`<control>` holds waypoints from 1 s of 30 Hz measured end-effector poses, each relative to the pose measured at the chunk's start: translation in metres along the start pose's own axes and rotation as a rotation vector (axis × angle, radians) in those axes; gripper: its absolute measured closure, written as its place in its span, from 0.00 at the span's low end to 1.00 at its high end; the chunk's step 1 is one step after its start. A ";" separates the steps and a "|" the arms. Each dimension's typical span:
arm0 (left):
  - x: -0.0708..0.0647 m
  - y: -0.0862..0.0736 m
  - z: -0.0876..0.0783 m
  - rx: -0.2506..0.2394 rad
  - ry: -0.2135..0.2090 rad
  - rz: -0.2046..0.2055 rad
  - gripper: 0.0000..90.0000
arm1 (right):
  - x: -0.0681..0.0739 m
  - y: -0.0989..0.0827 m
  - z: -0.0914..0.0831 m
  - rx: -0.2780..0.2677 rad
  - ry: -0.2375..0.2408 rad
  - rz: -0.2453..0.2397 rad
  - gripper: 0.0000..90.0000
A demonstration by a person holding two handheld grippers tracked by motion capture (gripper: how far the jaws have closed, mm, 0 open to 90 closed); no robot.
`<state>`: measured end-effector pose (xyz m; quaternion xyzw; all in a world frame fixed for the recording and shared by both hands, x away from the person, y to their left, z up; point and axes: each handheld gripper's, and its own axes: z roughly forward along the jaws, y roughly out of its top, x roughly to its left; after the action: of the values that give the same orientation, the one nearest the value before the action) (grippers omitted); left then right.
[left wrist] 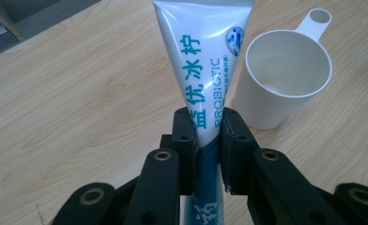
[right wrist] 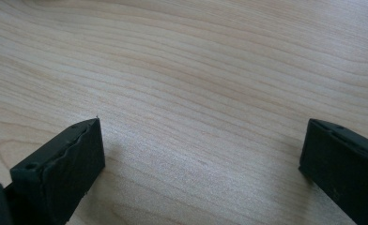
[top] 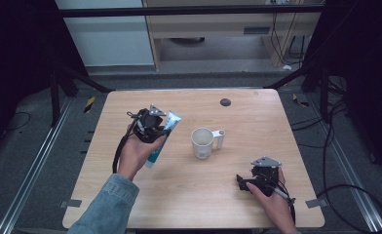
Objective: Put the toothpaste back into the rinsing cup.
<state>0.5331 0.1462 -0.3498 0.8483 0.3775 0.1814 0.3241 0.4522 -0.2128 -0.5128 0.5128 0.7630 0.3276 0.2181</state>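
— What do you have in hand at the wooden counter (top: 189, 195)?

— My left gripper (left wrist: 205, 140) is clamped on a tube of toothpaste (left wrist: 198, 65), both jaws pressing its flat sides about midway along. In the high view the tube (top: 163, 139) sits left of centre, its long axis slanting from near my left hand (top: 135, 155) up and away toward the far right.

— And the white cup?

— The cup (top: 202, 142) stands upright near the middle of the counter, mouth open, handle pointing right. It lies just to the right of the tube. From the left gripper view the cup (left wrist: 285, 75) sits beside the tube's far end, close but apart.

— Which hand is nearer it?

— The left, I judge. My right gripper (top: 245, 183) rests low at the near right, jaws spread wide with bare counter between them, holding nothing. If the tube is meant for the cup, the move would be a short swing right, tipping its long axis upright over the mouth.
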 end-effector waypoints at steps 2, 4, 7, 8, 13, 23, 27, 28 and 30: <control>-0.003 0.003 -0.001 -0.008 -0.001 0.002 0.86 | 0.000 0.000 0.000 0.000 -0.001 0.000 0.00; -0.006 0.006 -0.002 -0.013 -0.004 0.005 0.86 | 0.000 0.000 0.000 0.000 0.000 0.000 0.00; -0.009 0.010 -0.002 -0.015 -0.013 0.011 0.86 | 0.000 0.000 0.000 0.000 0.000 0.000 0.00; -0.010 0.011 -0.001 -0.016 -0.014 0.013 0.86 | 0.000 0.000 0.000 0.000 -0.001 0.000 0.00; -0.014 0.015 -0.001 -0.025 -0.020 0.015 0.86 | 0.000 0.000 0.000 0.000 -0.001 -0.001 0.00; -0.025 0.024 -0.003 -0.039 -0.033 0.033 0.86 | 0.000 0.000 0.000 0.000 -0.001 -0.001 0.00; -0.028 0.029 -0.004 -0.054 -0.036 0.032 0.86 | 0.000 0.000 0.000 0.000 0.000 -0.001 0.00; -0.028 0.030 -0.005 -0.055 -0.035 0.035 0.86 | 0.000 0.000 0.000 0.000 -0.001 -0.001 0.00; -0.029 0.033 -0.007 -0.061 -0.035 0.035 0.86 | 0.000 0.000 0.000 0.000 -0.001 -0.001 0.00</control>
<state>0.5277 0.1106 -0.3243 0.8476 0.3511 0.1837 0.3530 0.4523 -0.2129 -0.5128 0.5126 0.7631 0.3274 0.2187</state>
